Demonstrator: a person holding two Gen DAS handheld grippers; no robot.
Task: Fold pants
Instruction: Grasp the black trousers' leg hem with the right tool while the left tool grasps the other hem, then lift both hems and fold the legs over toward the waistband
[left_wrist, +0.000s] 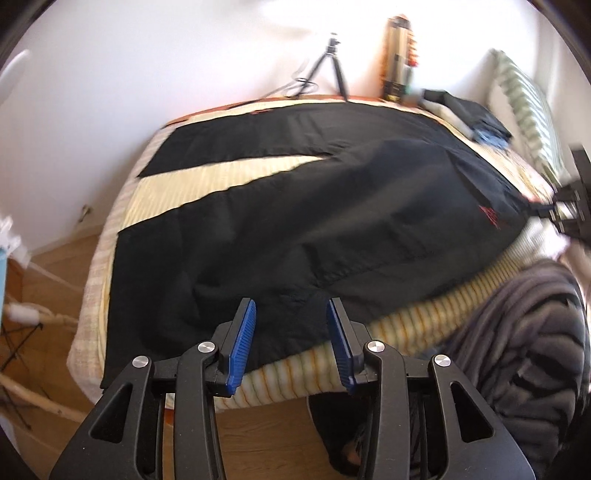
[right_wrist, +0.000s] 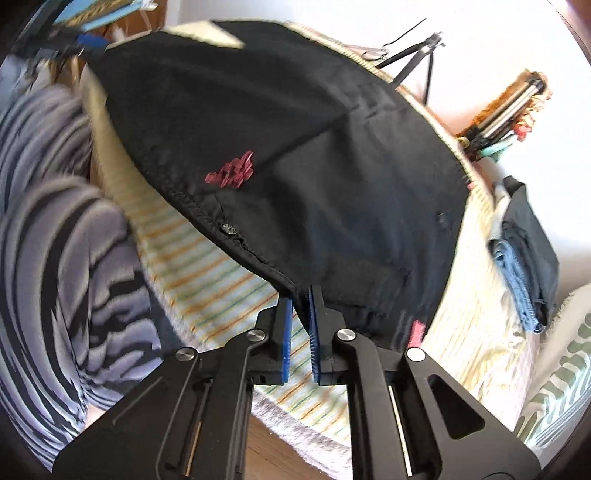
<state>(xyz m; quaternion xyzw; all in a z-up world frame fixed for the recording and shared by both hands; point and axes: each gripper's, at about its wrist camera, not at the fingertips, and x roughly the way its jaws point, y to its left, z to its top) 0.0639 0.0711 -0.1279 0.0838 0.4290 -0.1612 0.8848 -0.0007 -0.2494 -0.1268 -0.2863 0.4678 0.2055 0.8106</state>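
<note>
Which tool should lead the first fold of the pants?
Right. The right tool is already pinched on the waist edge of the black pants; the left tool stands open over the leg, gripping nothing.

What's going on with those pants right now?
Right hand-held gripper shut on black fabric pants waistband. Left hand-held gripper open over near leg. Nothing in the way.

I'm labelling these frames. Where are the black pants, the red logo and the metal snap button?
black pants (left_wrist: 295, 221): left wrist view, middle of the near leg.
red logo (right_wrist: 232, 170): right wrist view, centre of the stitching.
metal snap button (right_wrist: 228, 229): right wrist view, its face at the waistband edge.
</note>
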